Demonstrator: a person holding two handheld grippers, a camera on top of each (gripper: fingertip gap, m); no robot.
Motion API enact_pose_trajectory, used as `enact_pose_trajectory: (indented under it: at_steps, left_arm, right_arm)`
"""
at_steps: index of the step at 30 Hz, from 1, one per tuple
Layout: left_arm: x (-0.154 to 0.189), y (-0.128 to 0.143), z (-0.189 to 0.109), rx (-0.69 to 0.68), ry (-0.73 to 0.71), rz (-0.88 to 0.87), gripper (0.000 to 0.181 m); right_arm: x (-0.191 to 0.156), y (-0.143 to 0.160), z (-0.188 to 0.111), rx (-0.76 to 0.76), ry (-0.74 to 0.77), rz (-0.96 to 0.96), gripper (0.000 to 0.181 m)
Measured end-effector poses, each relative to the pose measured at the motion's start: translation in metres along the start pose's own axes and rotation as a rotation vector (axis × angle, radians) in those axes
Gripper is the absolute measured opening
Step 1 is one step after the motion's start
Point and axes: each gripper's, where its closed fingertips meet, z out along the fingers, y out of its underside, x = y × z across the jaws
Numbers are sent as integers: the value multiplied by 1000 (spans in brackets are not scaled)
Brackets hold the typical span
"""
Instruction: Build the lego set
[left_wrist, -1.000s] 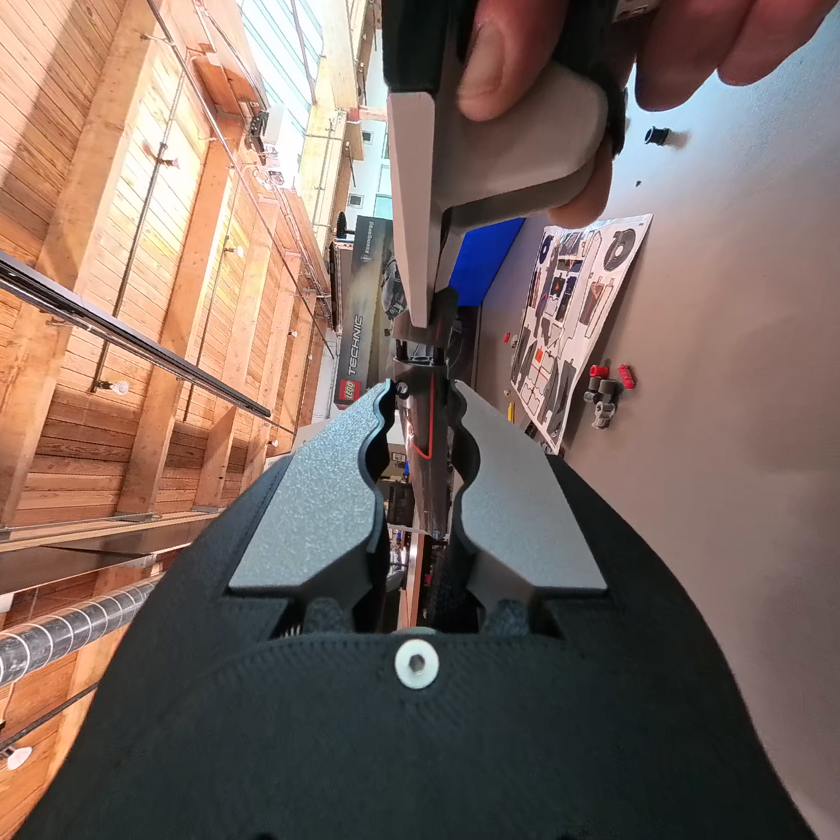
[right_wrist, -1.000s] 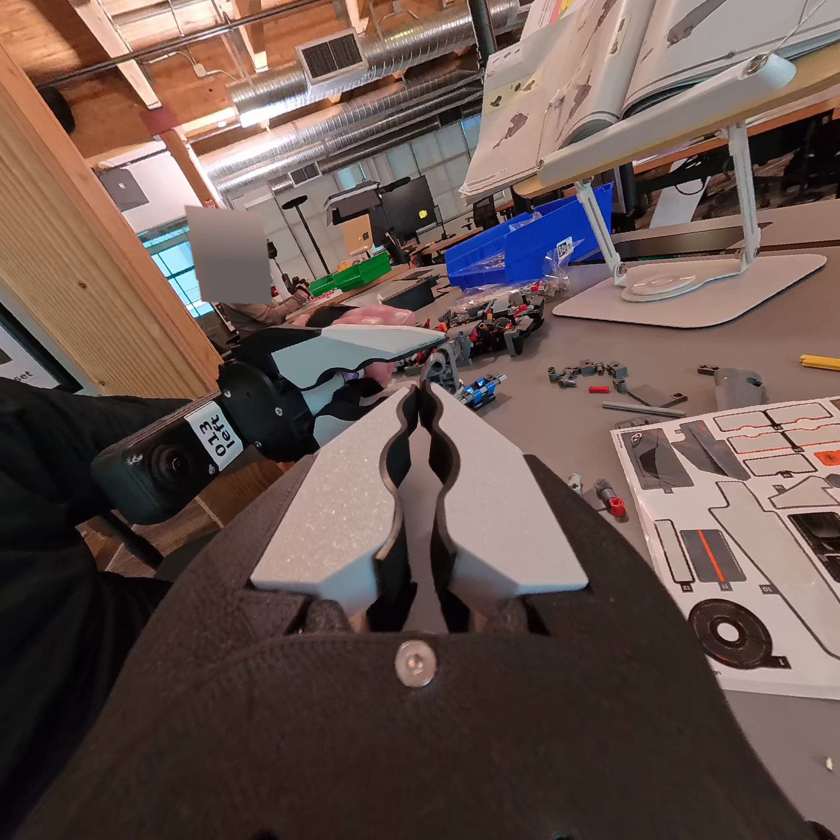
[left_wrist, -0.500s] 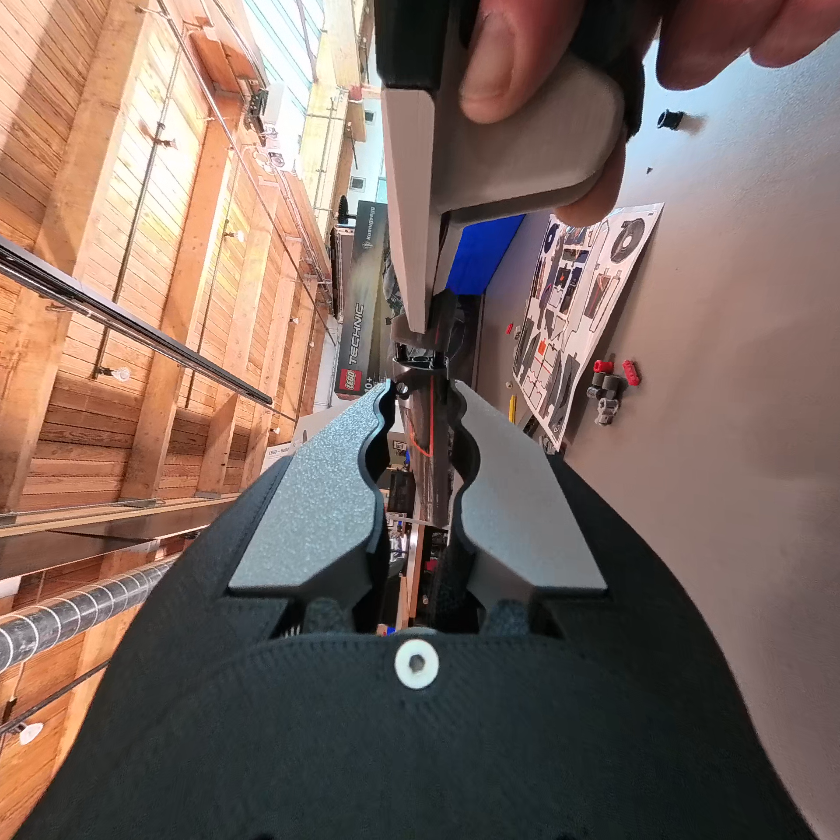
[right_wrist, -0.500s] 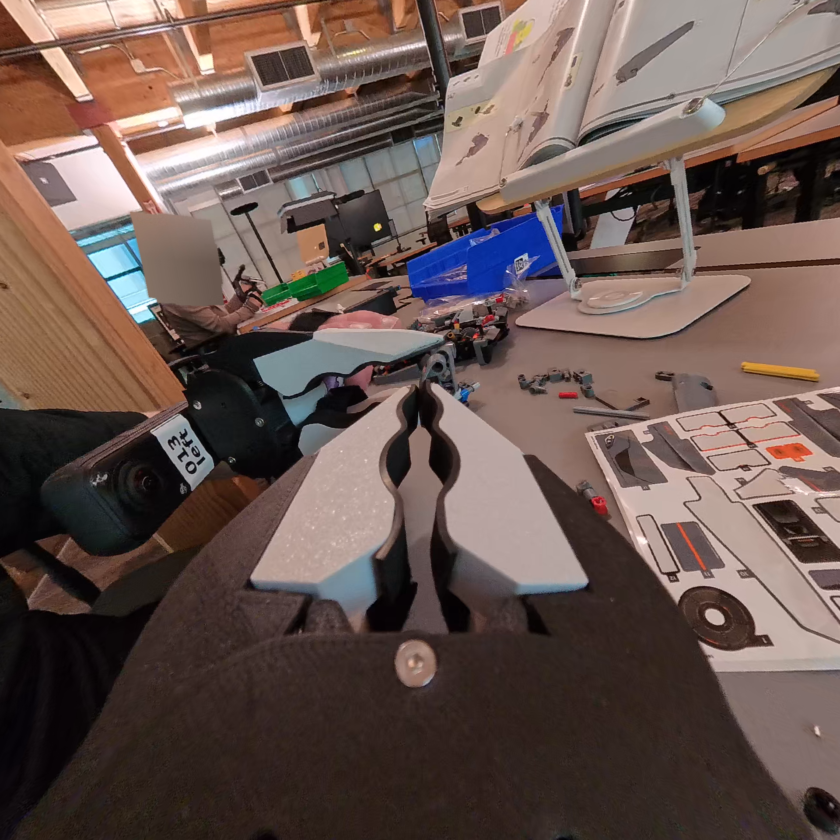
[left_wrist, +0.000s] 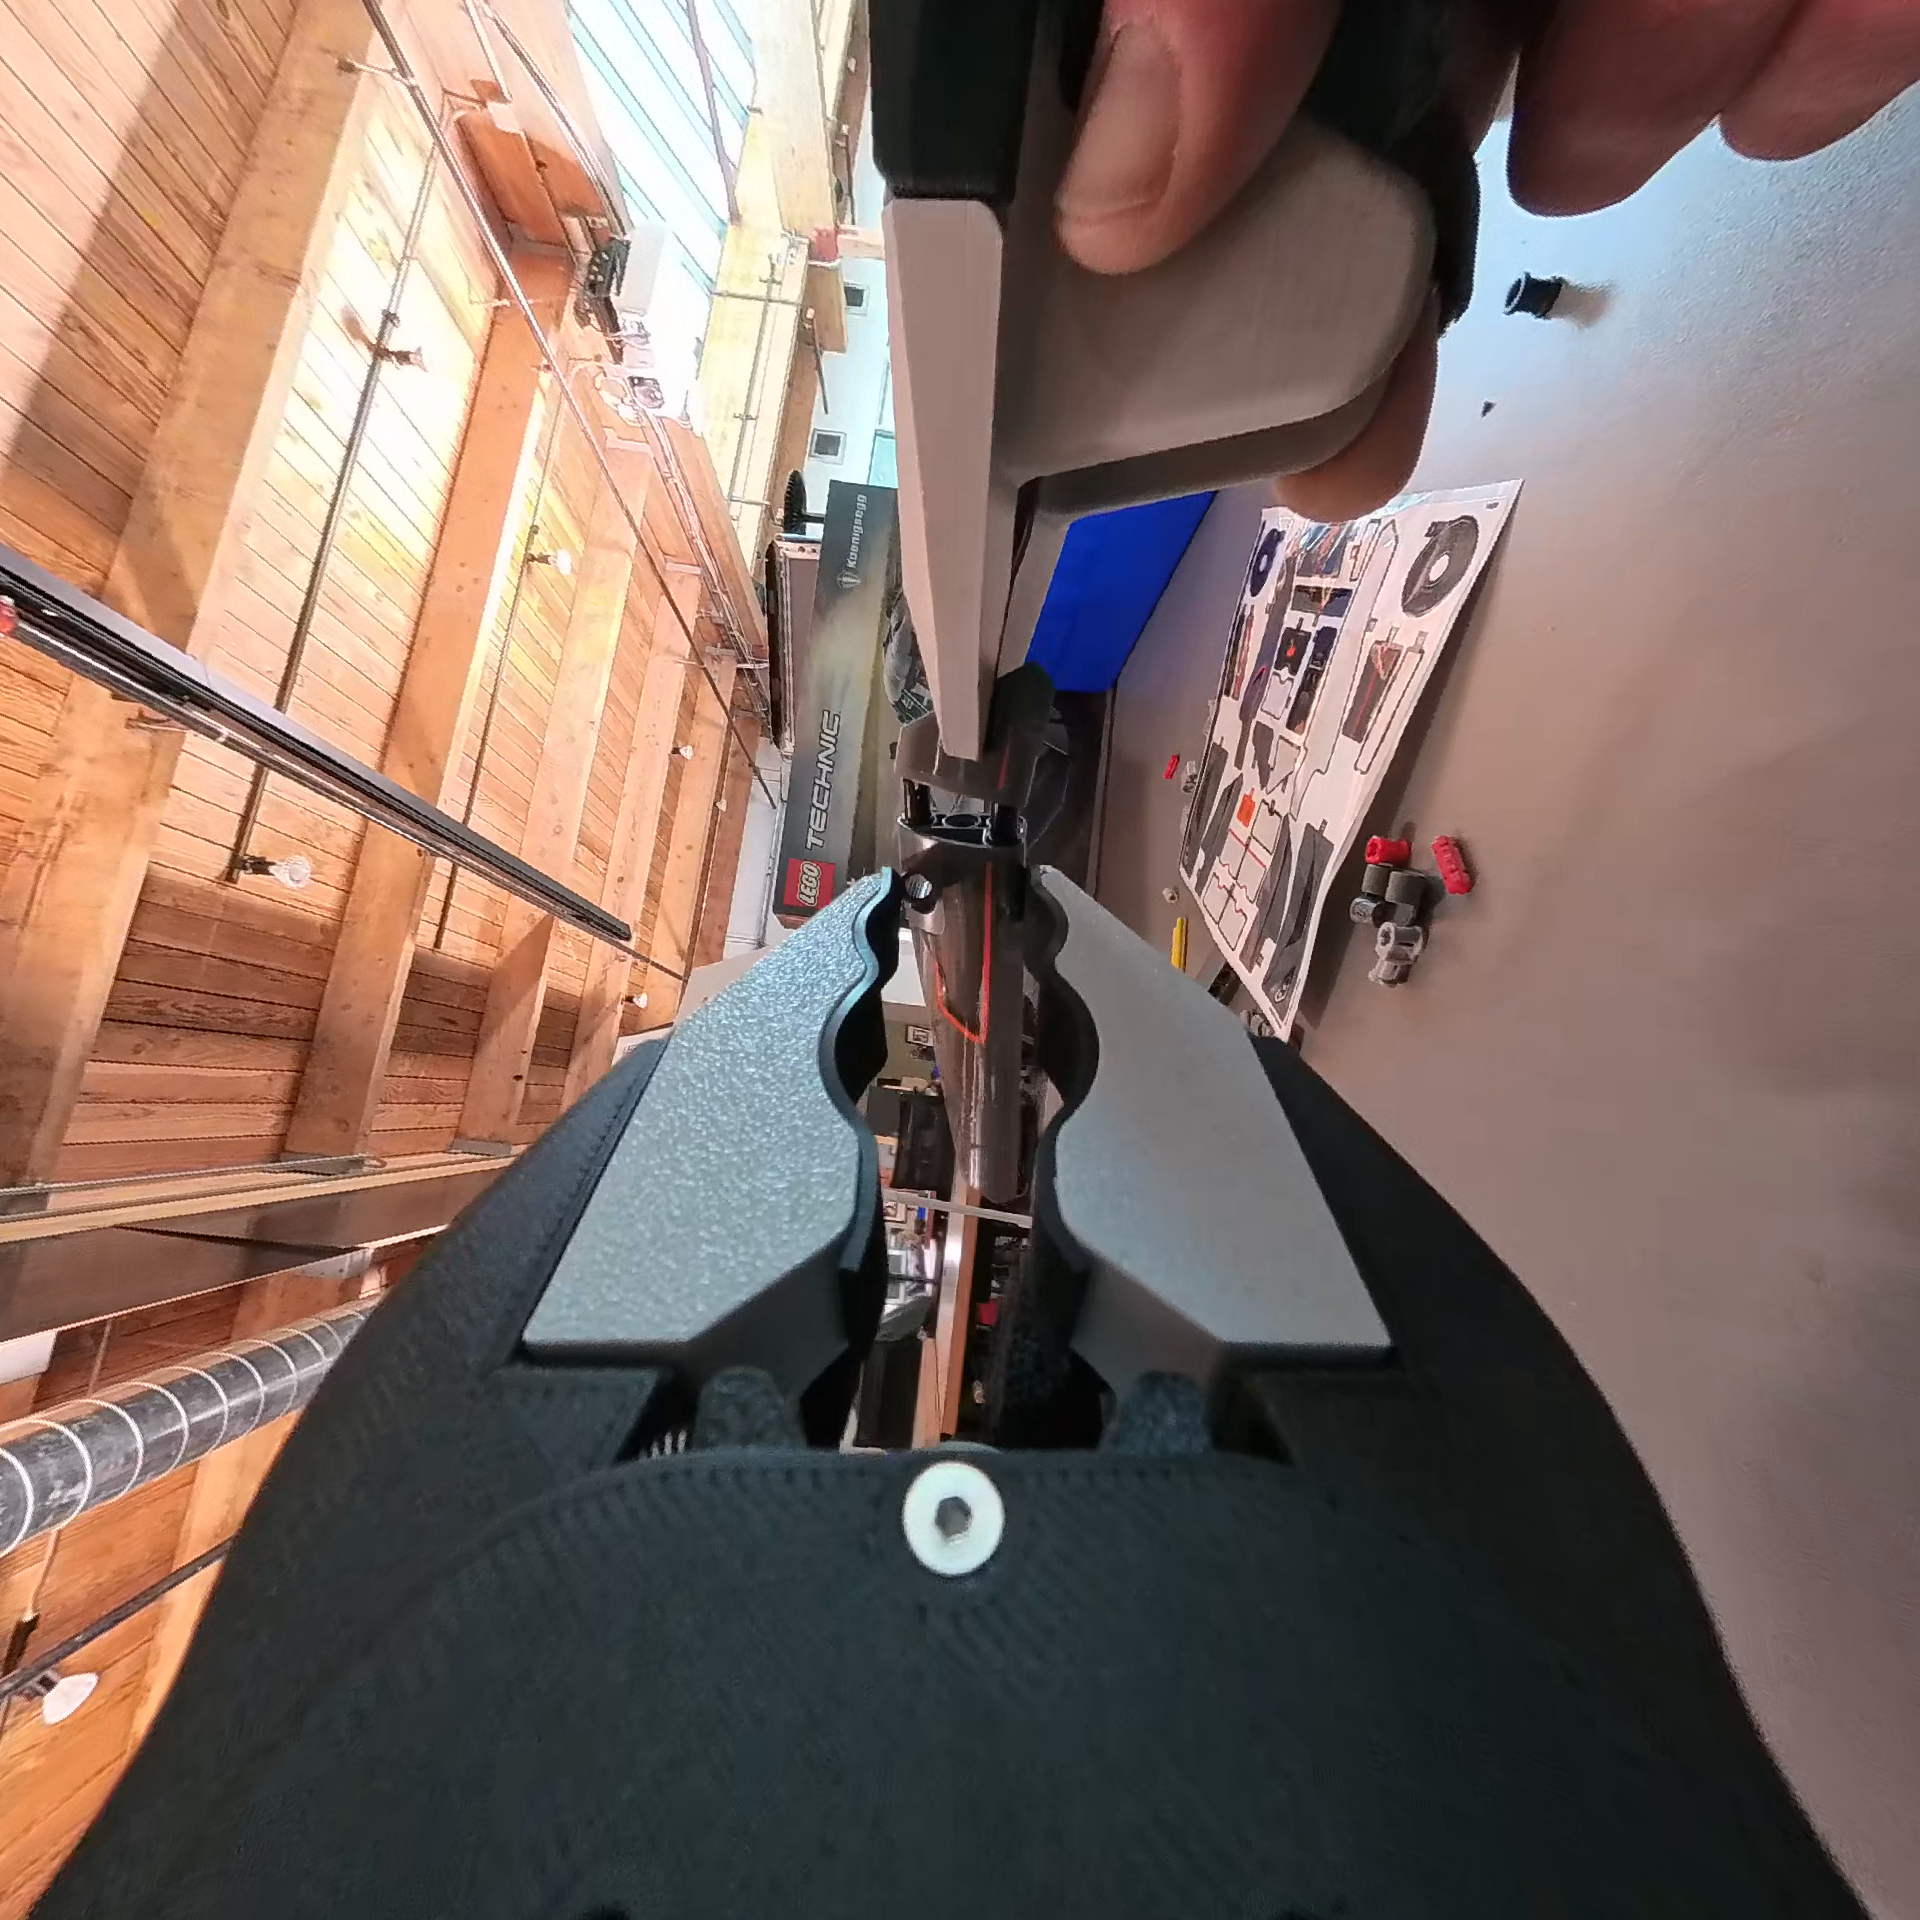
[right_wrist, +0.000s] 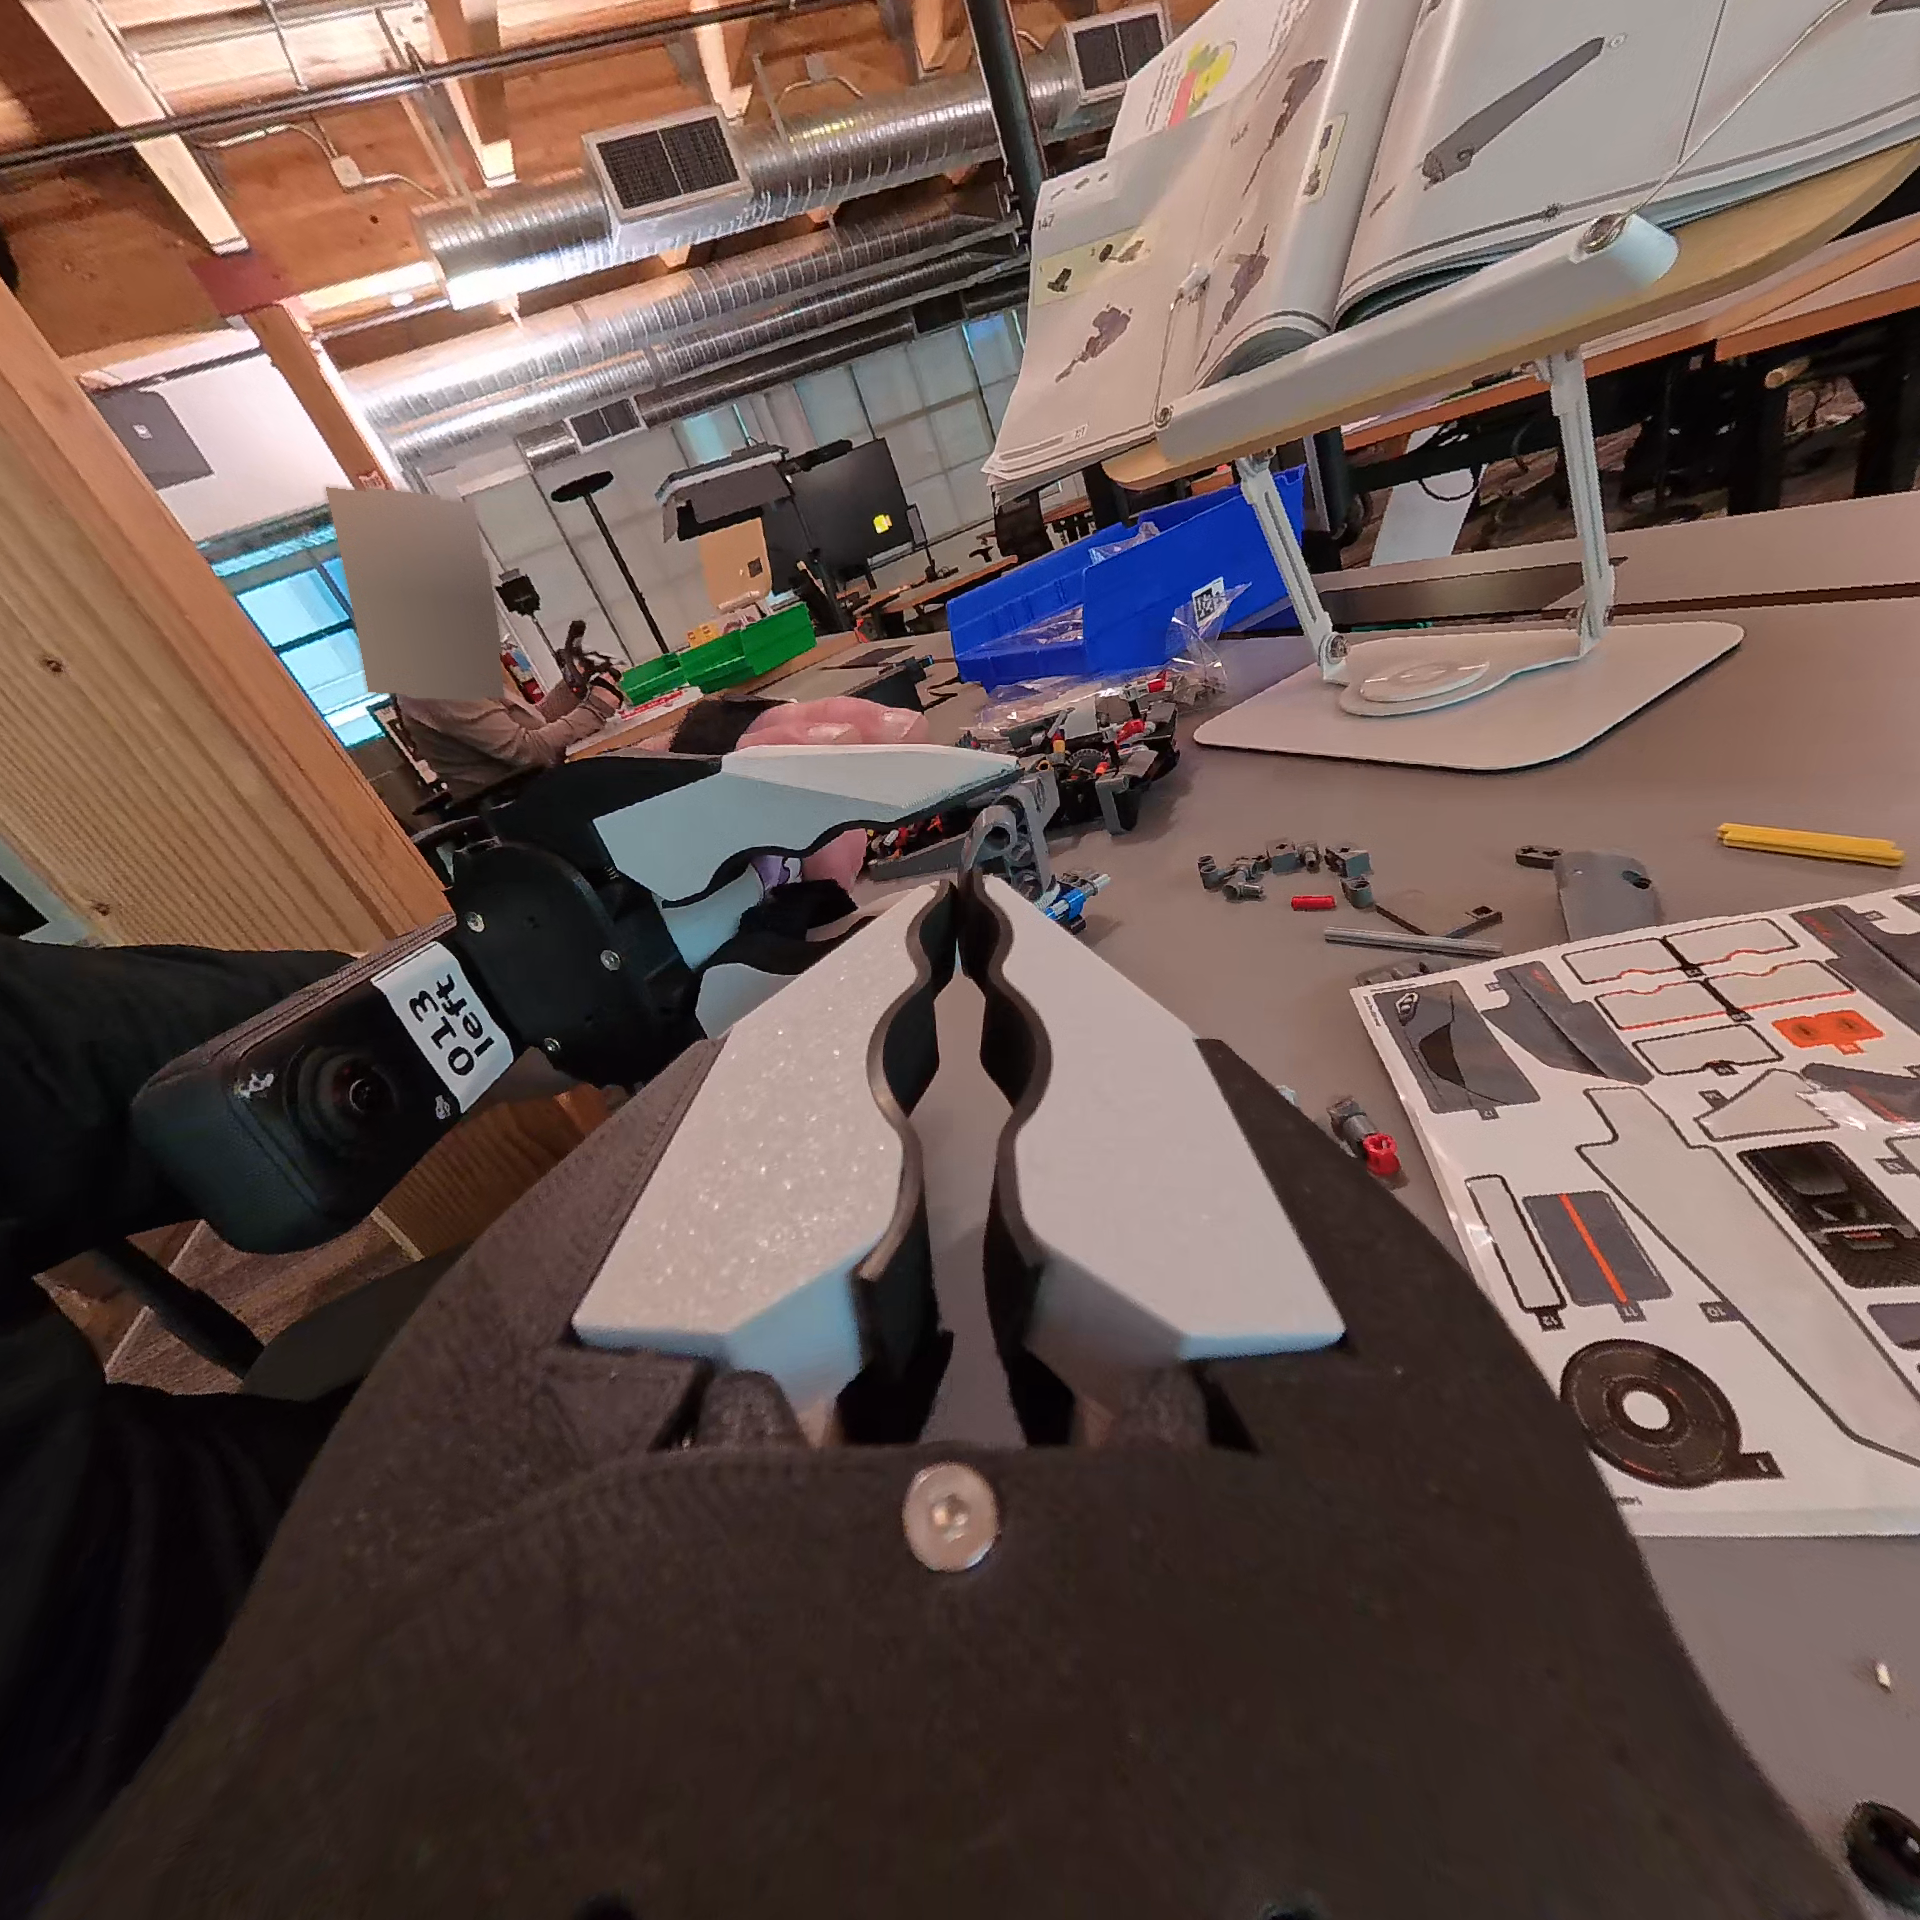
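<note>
Left gripper (left_wrist: 961, 914) is closed on a dark lego panel (left_wrist: 971, 997) with a red line, which stands edge-on between its fingers and sticks out past the tips. Right gripper (right_wrist: 964, 899) comes in from the other side, its jaws pinched on the grey far end of the same piece (right_wrist: 1003, 847). Both are held above the tabletop (right_wrist: 1558, 821), near its left edge; the sticker sheet (right_wrist: 1662, 1143) lies to the right.

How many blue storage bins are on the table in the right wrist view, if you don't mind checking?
2, side by side at the far edge of the table: one blue bin on the left, the other blue bin behind the book stand's leg. Others may be hidden.
</note>
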Motion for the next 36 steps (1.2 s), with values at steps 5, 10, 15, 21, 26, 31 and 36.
enact_pose_trajectory:
  at_steps: [5,10,15,21,26,31,36]
  left_arm:
    - [2,0,-2,-7,13,13,19]
    - [14,-1,-6,-15,63,10,19]
    - [19,-4,-10,-19,94,-1,19]
    - [35,-6,-23,-41,171,-26,19]
    - [41,-18,-38,-27,203,-57,19]
    - [57,-40,-51,1,246,-81,19]
    - [76,-55,-54,-3,312,-55,18]
  right_arm:
    - [0,3,0,-18,14,-4,0]
    - [-1,14,-3,-94,29,28,0]
    - [-1,20,-6,-131,31,73,0]
    - [-8,37,-7,-206,39,118,0]
    - [-21,47,-16,-220,51,142,0]
    - [-40,63,-32,-191,86,173,0]
    - [-47,81,-47,-155,147,199,0]
